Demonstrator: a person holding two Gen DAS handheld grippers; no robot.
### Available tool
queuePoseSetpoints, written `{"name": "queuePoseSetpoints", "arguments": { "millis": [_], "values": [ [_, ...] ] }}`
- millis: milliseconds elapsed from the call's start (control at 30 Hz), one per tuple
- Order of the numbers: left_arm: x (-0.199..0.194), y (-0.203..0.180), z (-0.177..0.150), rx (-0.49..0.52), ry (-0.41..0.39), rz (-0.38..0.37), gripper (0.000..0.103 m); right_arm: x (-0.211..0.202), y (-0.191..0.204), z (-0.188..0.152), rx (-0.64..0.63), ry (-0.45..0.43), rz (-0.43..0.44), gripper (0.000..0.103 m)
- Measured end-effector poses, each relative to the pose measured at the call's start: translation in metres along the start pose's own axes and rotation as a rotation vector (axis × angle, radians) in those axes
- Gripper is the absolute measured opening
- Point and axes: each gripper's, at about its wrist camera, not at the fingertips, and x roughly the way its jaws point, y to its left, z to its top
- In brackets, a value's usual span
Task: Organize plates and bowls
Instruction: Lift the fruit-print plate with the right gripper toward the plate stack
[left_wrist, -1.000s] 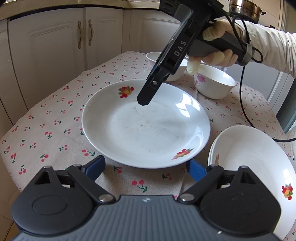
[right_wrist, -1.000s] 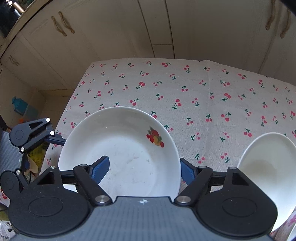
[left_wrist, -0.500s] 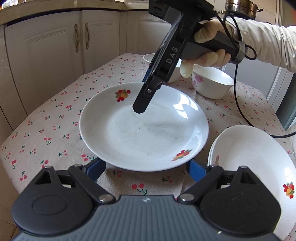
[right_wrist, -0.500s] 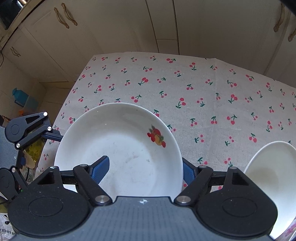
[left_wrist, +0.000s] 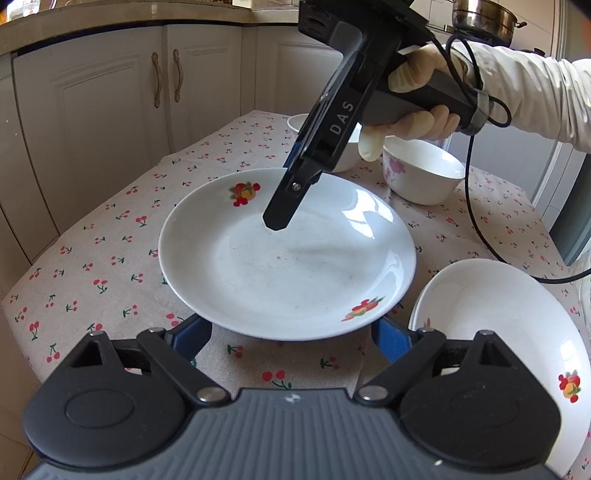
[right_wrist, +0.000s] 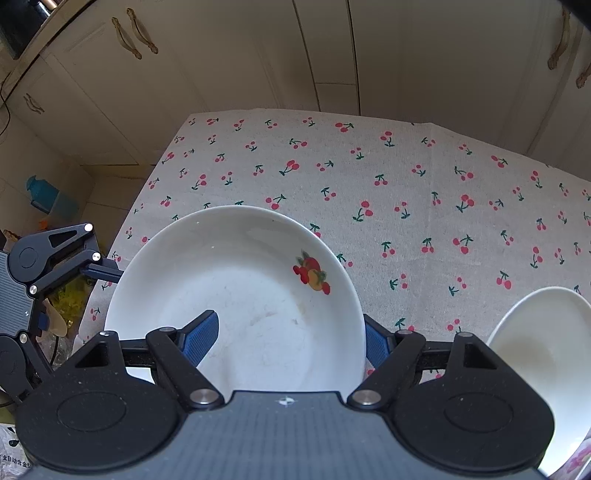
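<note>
A white plate with fruit prints (left_wrist: 288, 258) sits on the cherry-print tablecloth (left_wrist: 110, 266); it also fills the right wrist view (right_wrist: 236, 295). My left gripper (left_wrist: 291, 338) is open at the plate's near rim, its blue fingers (left_wrist: 192, 336) tucked under the rim on both sides. My right gripper (right_wrist: 290, 341) is open above the plate's far side, one blue finger (right_wrist: 201, 338) over the plate, the other outside its rim. It appears in the left wrist view (left_wrist: 280, 218), held by a gloved hand. A second white plate (left_wrist: 509, 339) lies to the right.
Two white bowls (left_wrist: 424, 170) (left_wrist: 343, 147) stand at the table's far end. A white dish (right_wrist: 539, 362) is at the right edge of the right wrist view. Cream cabinets (left_wrist: 110, 103) surround the table. A black cable (left_wrist: 480, 221) trails across the cloth.
My left gripper has moved in and its fingers now reach under the plate's near rim. My right gripper has come a little lower over the plate.
</note>
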Motion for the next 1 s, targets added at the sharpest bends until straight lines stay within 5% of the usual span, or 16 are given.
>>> {"name": "queuePoseSetpoints", "arguments": {
  "millis": [433,1000],
  "values": [
    [-0.021,-0.017,0.006,-0.007,-0.007,0.019,0.093,-0.031,0.015,-0.009,-0.015,-0.049,0.006,0.085],
    [-0.06,-0.09,0.0,-0.039,-0.018,0.041,0.093,-0.083,0.056,-0.058,-0.057,-0.075,0.022,0.085]
  ]
}}
